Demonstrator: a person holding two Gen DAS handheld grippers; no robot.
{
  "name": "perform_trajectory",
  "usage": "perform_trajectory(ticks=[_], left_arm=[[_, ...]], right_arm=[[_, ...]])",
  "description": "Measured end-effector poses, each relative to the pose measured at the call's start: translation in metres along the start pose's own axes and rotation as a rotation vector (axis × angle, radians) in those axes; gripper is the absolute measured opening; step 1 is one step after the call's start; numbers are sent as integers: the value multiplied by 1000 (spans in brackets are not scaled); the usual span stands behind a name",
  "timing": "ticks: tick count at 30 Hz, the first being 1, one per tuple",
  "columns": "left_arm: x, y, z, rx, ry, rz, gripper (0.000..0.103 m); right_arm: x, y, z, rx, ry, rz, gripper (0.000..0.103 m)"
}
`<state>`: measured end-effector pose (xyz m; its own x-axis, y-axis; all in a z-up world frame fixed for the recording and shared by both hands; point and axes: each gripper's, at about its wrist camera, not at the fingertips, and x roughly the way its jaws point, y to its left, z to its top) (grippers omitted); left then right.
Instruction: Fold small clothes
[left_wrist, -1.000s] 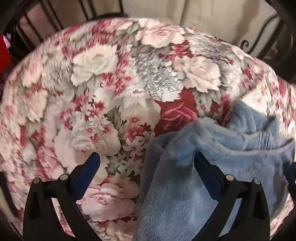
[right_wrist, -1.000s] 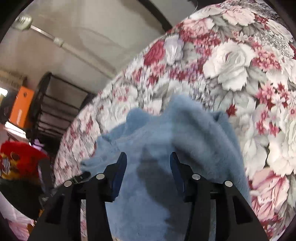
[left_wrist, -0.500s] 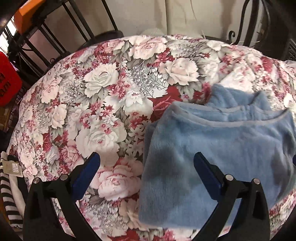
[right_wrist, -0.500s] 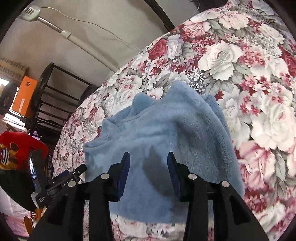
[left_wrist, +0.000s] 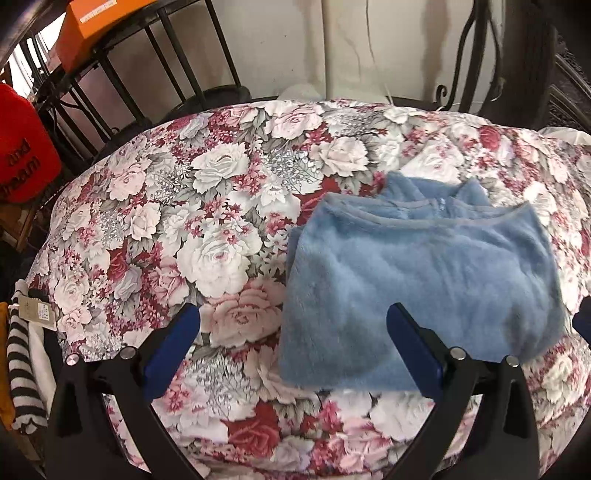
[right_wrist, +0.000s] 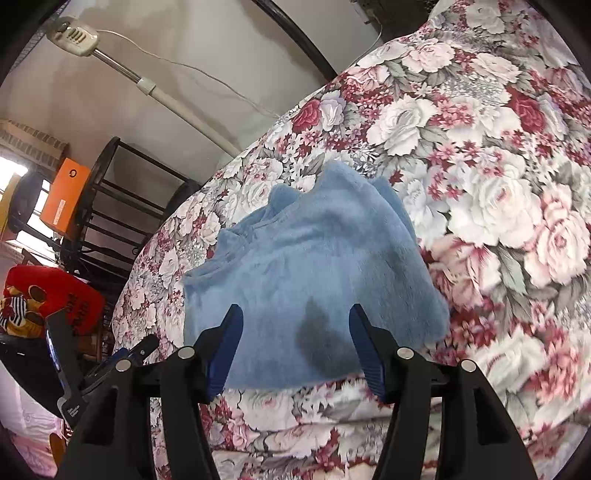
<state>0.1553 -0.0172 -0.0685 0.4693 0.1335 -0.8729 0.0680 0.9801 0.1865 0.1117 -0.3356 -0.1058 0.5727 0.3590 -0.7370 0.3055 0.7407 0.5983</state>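
A fluffy light-blue garment (left_wrist: 424, 266) lies folded flat on the floral tablecloth (left_wrist: 207, 229), its neckline at the far side. It also shows in the right wrist view (right_wrist: 314, 258). My left gripper (left_wrist: 291, 343) is open and empty, held above the table's near edge, left of the garment. My right gripper (right_wrist: 295, 343) is open and empty, held above the garment's near edge. The left gripper's body (right_wrist: 74, 369) shows at the lower left of the right wrist view.
A black metal rack (left_wrist: 155, 74) with an orange box (left_wrist: 88, 26) stands behind the table at the left. A red item (left_wrist: 22, 155) and striped clothes (left_wrist: 22, 373) lie at the left. A white lamp (right_wrist: 75, 35) hangs by the wall.
Both grippers have pulled back and up from the garment. The garment now lies flat and folded, with more of the table in view.
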Motion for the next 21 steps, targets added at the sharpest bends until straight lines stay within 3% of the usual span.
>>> perform_trajectory(ticks=[16, 21], left_arm=[[-22, -13, -34, 18, 6, -9, 99], [-11, -16, -44, 12, 90, -83, 99]], right_arm=[[-23, -36, -38, 55, 18, -40, 66], [-23, -34, -39, 48, 20, -22, 66]])
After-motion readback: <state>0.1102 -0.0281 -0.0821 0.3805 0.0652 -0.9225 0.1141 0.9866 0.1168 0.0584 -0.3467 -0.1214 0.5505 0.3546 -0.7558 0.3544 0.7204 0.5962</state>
